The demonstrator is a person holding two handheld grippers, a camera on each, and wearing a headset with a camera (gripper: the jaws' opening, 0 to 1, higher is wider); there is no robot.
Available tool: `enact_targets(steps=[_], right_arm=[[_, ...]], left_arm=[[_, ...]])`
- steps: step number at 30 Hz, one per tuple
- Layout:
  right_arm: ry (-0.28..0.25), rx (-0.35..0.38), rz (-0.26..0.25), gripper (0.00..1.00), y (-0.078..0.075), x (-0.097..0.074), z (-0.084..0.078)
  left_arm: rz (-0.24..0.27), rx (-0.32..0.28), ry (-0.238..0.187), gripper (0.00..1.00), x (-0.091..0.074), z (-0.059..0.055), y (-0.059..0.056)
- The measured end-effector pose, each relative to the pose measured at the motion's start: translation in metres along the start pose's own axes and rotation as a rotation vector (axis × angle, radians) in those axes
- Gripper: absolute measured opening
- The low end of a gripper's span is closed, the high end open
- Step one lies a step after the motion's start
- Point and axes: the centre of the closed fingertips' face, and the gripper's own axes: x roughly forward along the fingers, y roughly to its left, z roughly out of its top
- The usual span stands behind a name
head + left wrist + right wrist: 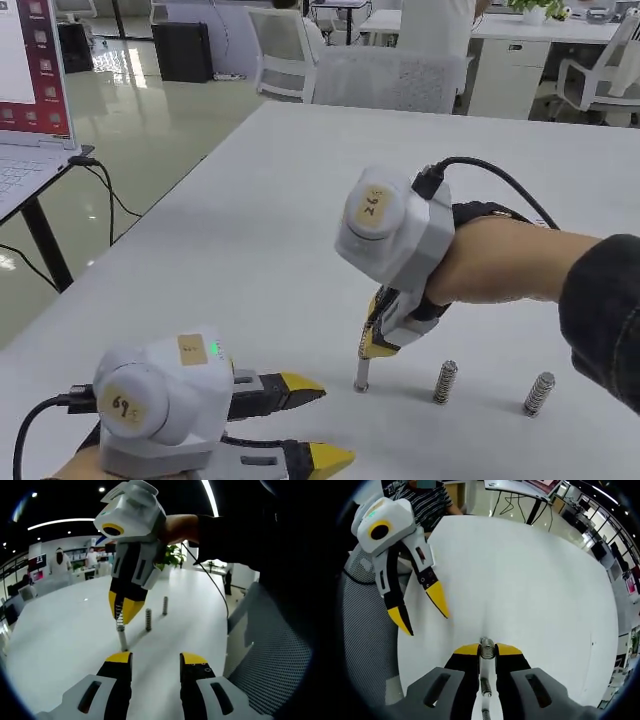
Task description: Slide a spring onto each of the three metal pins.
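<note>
The spring [488, 648] I'm handling is a short, tight coil of bright steel wire. My right gripper [378, 342] is clenched on it, pinching the coil between its two jaws with one end showing at the yellow tips. Directly beyond those tips stands the bare pin [362, 375], a slim, smooth grey metal rod upright on the table [250, 230]. In the left gripper view the spring's lower end sits right at the pin's top. I cannot tell whether it has begun to pass over it.

I count three pins and three springs. Two pins each carry a coil wrapped around the shaft almost to the top, which gives them a ribbed outline. The second pin [445, 382] stands just beside the right gripper's tips. The third pin [538, 394] stands further out on that same side, near the second but apart from it. All three pins form a loose row.

My left gripper [335, 424] is released, its jaws spread with nothing between them. It sits low over the table and points towards the bare pin, which stands near its tips but clear of them.

Both grippers have rounded pale grey plastic bodies and black jaws ending in yellow wedge-shaped tips. The tabletop is white, flat and matt.
</note>
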Motion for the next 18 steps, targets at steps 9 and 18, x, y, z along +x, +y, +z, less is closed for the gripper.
enact_targets(steps=[9,18], right_arm=[[0.012,0.017,0.017,0.08,0.002,0.014,-0.005],[0.023,0.037,0.033,0.08,0.005,0.029,-0.011]], left_arm=[[-0.003,-0.002,0.003,0.31,0.0,-0.002,-0.001],[-0.006,0.001,0.01,0.31,0.001,-0.003,-0.001]])
